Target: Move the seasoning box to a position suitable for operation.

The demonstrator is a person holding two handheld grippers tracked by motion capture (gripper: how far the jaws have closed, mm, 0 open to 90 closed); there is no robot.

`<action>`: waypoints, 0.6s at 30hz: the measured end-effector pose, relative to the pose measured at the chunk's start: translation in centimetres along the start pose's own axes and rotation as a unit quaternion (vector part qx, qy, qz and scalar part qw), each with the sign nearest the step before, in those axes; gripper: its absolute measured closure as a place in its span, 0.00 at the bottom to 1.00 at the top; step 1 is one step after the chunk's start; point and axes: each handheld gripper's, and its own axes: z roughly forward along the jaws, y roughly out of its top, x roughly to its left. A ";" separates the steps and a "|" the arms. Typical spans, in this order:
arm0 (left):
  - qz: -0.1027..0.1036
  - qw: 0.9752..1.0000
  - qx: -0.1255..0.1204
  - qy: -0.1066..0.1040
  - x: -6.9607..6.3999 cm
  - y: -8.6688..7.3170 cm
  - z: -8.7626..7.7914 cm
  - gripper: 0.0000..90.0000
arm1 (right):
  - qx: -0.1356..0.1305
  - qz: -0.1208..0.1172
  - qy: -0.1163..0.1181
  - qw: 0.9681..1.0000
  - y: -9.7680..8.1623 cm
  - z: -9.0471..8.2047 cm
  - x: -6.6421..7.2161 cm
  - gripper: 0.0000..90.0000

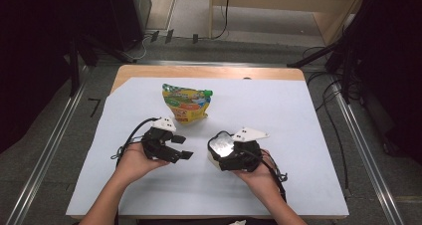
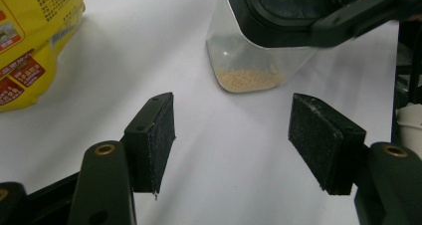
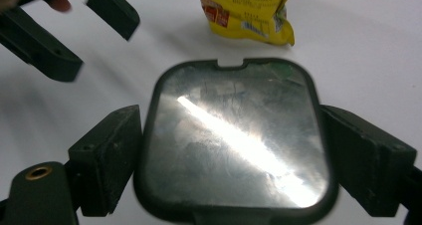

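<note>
A clear plastic container (image 1: 220, 150) with a dark-rimmed lid (image 3: 234, 138) stands on the white sheet, a little tan powder (image 2: 247, 79) in its bottom. My right gripper (image 1: 226, 153) is shut on it, its pads (image 3: 107, 158) pressed to the lid's two sides. My left gripper (image 1: 183, 148) stands open to the container's left with nothing between its pads (image 2: 152, 140). Farther back sits a yellow pouch (image 1: 186, 103) with a green cap (image 1: 209, 92).
The white sheet (image 1: 298, 115) covers most of the wooden table (image 1: 149, 70). Metal rails (image 1: 45, 150) run along both sides on the floor. Black stands and cables (image 1: 338, 105) lie at the right.
</note>
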 end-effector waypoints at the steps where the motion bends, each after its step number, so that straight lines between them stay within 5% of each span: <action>1: 0.001 1.000 0.000 -0.002 0.0 0.0 0.0 0.40 | -0.002 0.000 0.003 1.000 0.2 -0.6 -0.1 0.16; 8: 0.010 1.000 -0.005 -0.010 -0.3 0.3 0.3 0.39 | -0.006 0.003 0.006 1.000 0.2 -4.9 -1.7 0.25; 15: 0.041 0.998 -0.002 -0.037 -0.3 1.9 0.3 0.39 | 0.006 0.009 0.017 1.000 -1.4 -6.5 -2.4 0.52; 18: 0.037 0.998 0.004 -0.055 -0.1 2.4 0.5 0.39 | 0.012 0.016 0.025 0.999 -1.6 -6.5 -2.5 0.63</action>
